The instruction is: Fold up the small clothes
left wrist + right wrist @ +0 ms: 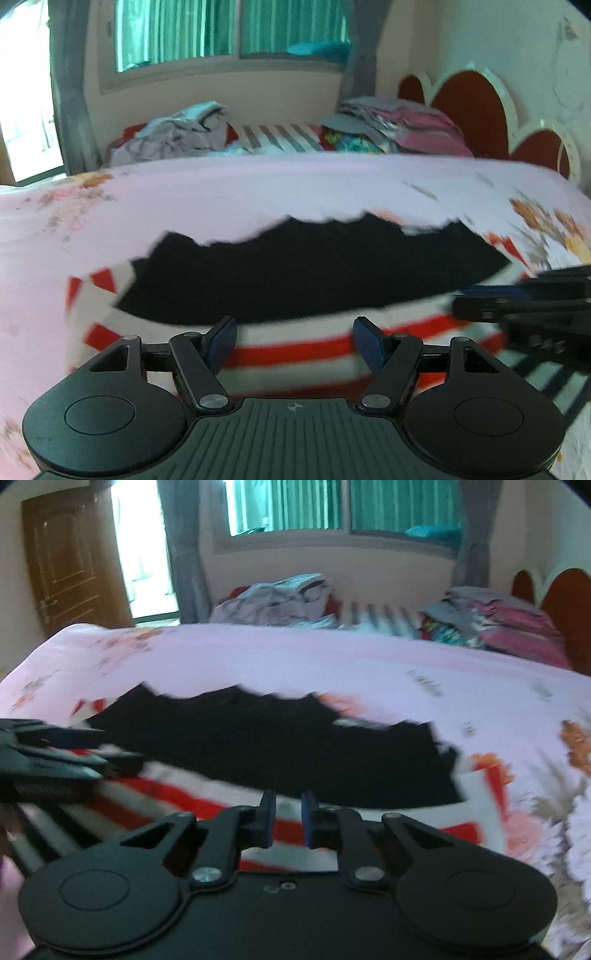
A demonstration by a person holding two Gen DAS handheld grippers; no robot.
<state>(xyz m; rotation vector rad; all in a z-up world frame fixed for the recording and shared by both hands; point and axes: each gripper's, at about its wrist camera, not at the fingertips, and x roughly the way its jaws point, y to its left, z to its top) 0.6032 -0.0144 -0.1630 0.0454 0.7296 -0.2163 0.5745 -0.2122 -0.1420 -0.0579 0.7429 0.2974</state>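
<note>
Bed (258, 192) w/ pink floral sheet fills both views; room behind has a window (229, 33) w/ green curtains, grey drapes either side, cream walls. Red scalloped headboard (476, 99) at the right. Brown wooden door (70, 561) + bright doorway at the left in right wrist view.

Task item: black garment (306, 269) lies flat mid-bed, on top of a red/white striped cloth (295, 350) which shows along its near edge and left corner. Far side of bed: rumpled grey/white clothes heap (177, 133) on the left, stack of pink/grey folded clothes (399, 125) on the right, grey-striped fabric (280, 136) btwn them.

Heavy motion blur in both views; garment edges look jagged, can't tell sleeves or type. Floral print detail smeared.

Left tongs (294, 339): wide apart, nothing btwn them, over the striped cloth just short of the black garment. Right tongs (288, 819): narrow gap, nothing seen pinched, over the striped cloth near the garment's near edge. Each tongs enters the other's view from the side, blurred.

No containers seen.
</note>
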